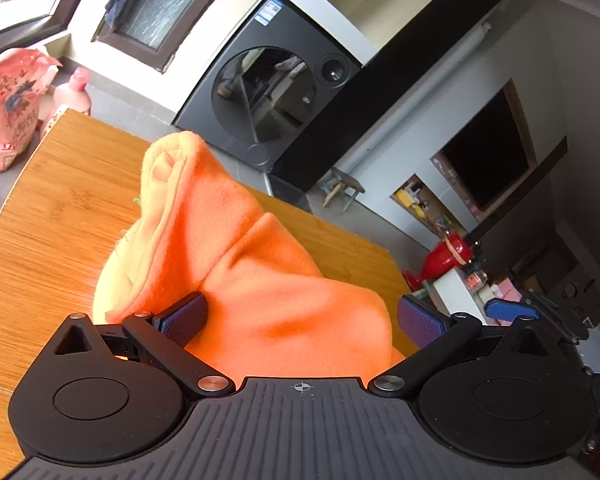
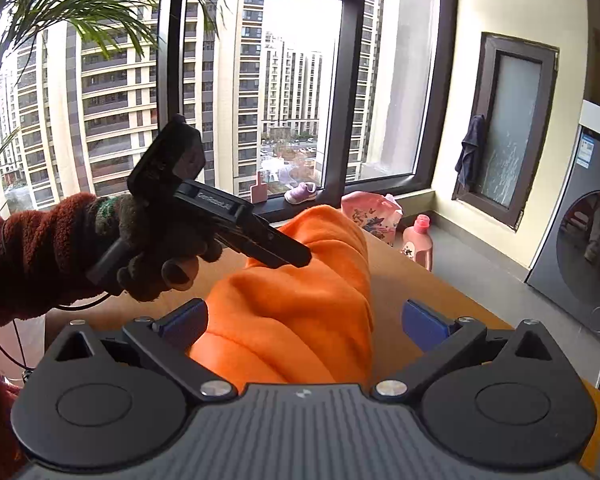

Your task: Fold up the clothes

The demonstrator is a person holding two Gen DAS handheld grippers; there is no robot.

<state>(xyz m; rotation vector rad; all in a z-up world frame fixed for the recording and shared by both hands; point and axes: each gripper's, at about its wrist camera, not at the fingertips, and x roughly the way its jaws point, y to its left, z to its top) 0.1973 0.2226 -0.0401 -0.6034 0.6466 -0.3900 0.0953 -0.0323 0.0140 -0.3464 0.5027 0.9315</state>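
Orange fleece garment with pale yellow lining (image 1: 236,264) sat bunched in a soft heap on the wooden bench (image 1: 56,208), not flat, no clean fold lines visible. That heap fit either a garment mid-fold or one gathered up for moving, can't settle which.

Your left hand-held gripper (image 1: 300,320) had its blue-padded fingers (image 1: 184,316) spread wide, fleece lying between them, nothing pinched. Your right hand-held gripper (image 2: 304,324) was the same: fingers apart, orange cloth between them, no clamp.

Whichever stage it was, thick fleece slips and springs back, so you wanted a bite on a single edge or seam rather than a bulk fold, both pads fully on cloth before lifting.

Pose: in the right wrist view your left gloved hand (image 2: 156,256), in a dark red fuzzy sleeve (image 2: 32,256), held its tool pistol-style, nose angled down into the top of the heap. The right one sat low, level with the near end of the heap, pointing along it toward the window (image 2: 260,92)
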